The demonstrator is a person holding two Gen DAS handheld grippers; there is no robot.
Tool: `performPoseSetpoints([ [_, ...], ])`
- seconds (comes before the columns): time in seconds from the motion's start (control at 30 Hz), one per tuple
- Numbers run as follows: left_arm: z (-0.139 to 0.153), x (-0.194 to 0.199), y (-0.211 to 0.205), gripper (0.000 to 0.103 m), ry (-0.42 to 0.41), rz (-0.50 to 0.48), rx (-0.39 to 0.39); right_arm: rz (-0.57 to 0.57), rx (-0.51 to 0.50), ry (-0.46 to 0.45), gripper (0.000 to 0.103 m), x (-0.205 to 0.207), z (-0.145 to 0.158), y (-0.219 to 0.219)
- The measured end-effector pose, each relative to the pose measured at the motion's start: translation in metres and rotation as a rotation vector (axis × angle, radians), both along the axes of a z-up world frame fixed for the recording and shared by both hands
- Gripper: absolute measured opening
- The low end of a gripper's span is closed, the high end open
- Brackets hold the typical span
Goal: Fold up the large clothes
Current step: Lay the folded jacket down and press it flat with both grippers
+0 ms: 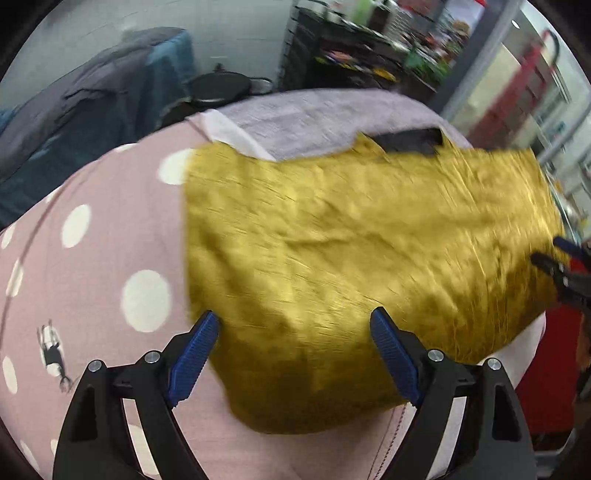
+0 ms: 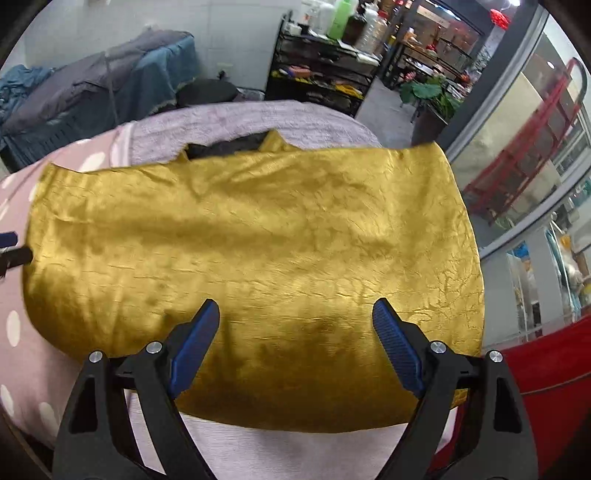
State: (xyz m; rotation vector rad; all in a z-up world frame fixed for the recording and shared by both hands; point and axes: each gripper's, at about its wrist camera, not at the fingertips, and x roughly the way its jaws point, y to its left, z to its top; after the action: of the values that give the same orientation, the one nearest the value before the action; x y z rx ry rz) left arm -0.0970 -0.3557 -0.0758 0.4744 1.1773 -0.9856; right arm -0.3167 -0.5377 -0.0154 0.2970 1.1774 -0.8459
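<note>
Mustard garment (image 2: 258,258) lies flat beneath both spread, empty jaws, left gripper (image 1: 293,325) and right gripper (image 2: 295,315).

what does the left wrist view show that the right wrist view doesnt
Only the left wrist view: a small black animal print on the pink polka-dot sheet.
Only the right wrist view: a green plastic bottle on the black shelf rack, and a leafy green plant.
Both: the folded mustard-yellow crinkled garment lying flat, with each view's own gripper open above it, left gripper, right gripper.
</note>
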Motion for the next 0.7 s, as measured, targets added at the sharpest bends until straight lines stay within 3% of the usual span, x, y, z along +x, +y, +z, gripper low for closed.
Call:
performPoseSetpoints([
  [0.07, -0.016, -0.009, -0.018, 0.086, -0.025, -0.059, 0.057, -0.069, 0.044, -0.007, 0.084, -0.010, -0.011, -0.020],
  [0.17, -0.038, -0.007, -0.042, 0.095, -0.061, -0.090, 0.117, -0.134, 0.112, -0.034, 0.093, -0.016, -0.027, -0.046],
  [0.23, -0.046, 0.003, -0.056, 0.098, -0.057, -0.079, 0.129, -0.156, 0.128, -0.026, 0.097, -0.012, -0.038, -0.058],
  [0.5, -0.063, 0.025, -0.073, 0.098, 0.019, 0.026, 0.174, -0.163, 0.100, -0.001, 0.098, 0.009, -0.056, -0.069],
  [0.7, -0.057, 0.010, -0.075, 0.098, -0.114, -0.059, 0.165, -0.183, 0.090, -0.003, 0.098, 0.012, -0.058, -0.069],
])
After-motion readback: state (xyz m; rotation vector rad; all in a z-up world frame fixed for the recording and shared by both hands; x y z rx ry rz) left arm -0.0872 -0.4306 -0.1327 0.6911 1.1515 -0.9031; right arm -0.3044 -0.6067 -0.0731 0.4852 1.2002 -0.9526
